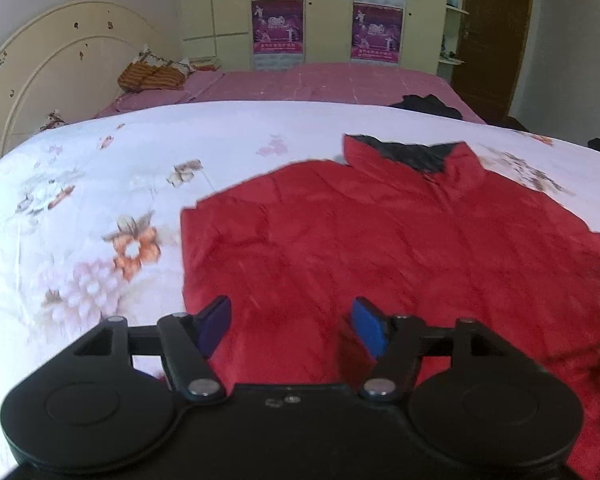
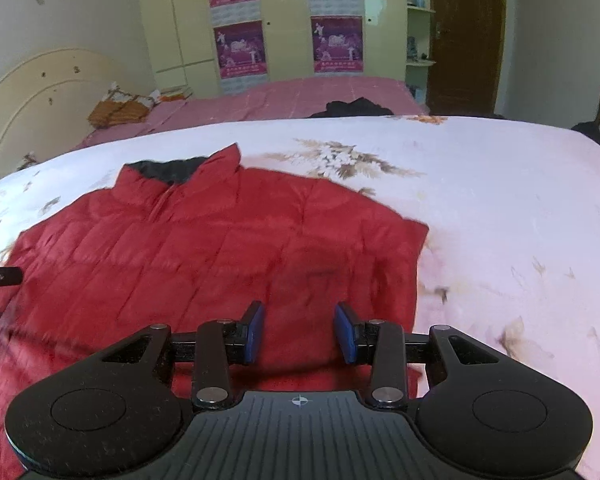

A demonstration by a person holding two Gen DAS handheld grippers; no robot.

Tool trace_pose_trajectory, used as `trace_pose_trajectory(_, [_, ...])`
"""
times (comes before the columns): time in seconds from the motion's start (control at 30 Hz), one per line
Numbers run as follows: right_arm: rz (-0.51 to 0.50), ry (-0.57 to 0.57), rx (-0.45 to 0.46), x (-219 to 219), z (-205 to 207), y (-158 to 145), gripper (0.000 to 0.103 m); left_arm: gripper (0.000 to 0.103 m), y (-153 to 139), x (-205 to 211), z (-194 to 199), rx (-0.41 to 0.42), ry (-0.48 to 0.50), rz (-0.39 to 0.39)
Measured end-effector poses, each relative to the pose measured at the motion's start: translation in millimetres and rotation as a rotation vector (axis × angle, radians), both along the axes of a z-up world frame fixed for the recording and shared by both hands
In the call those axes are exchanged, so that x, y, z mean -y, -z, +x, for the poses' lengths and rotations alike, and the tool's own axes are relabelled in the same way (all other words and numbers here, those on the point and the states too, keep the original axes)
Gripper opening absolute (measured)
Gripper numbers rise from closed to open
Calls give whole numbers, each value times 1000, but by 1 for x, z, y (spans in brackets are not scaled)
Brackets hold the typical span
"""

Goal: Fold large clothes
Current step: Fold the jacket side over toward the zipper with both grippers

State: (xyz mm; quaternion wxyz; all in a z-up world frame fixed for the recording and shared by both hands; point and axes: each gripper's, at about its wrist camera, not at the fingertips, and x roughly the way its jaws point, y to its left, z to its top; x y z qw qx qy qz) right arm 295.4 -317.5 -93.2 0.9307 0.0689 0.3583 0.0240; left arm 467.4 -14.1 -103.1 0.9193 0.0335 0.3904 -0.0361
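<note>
1. I see the red jacket (image 1: pixel 400 248) spread flat on the floral quilt (image 1: pixel 100 208) that covers the bed, its collar with the dark lining (image 1: pixel 416 154) at the far end from me
2. My left hand-held gripper (image 1: pixel 292 328) hangs over the near-left part of the jacket; its two blue pads (image 1: pixel 370 330) stand well apart with only red cloth showing between them, so it is open and holds nothing
3. From the left wrist view the jacket's left edge runs just beside the left pad, and the garment stretches ahead and off to the right
4. My right hand-held gripper (image 2: pixel 300 332) hangs over the near-right part of the red jacket (image 2: pixel 204 248), also spread wide and gripping nothing
5. In the right wrist view the jacket's right edge lies a little right of the right pad, and bare floral quilt (image 2: pixel 500 208) fills the rest of that side
6. A dark tip of the left tool (image 2: pixel 0 276) pokes in at the left border of the right wrist view, beside the jacket's left side
7. Beyond the quilt lie a pink bedsheet (image 2: pixel 300 96) and a dark garment (image 2: pixel 352 108)
</note>
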Motion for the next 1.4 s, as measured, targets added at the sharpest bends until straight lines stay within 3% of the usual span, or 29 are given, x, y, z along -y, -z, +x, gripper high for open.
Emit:
trace_pose_trajectory(0.23, [17,-84,-7,-1,-50,0,39,71,2,1,-56,-21,12,-7])
trace_pose_trajectory(0.3, [23,-106,-8,0,-62,1,56,74,4,-3,-72,-42,10,-16])
trace_pose_trajectory(0.33, [23,-112,-1,1,-69,1,75,74,6,-6,-81,-56,9,-15])
trace_pose_trajectory(0.37, [21,-118,11,1,-76,0,77,75,7,-7,-87,-66,5,-13])
trace_pose_trajectory(0.57, [2,-174,8,-1,-102,2,76,76,9,-20,-127,-93,-42,3])
trace_pose_trajectory(0.83, [9,-151,-17,0,-141,4,77,85,2,-42,-163,-85,-48,15])
trace_pose_trajectory(1.17, [-69,-16,-108,15,-204,16,77,87,13,-99,-206,-109,-67,-16])
trace_pose_trajectory(1.4, [-20,69,-183,29,-239,31,77,87,23,-124,-236,-147,-38,-50])
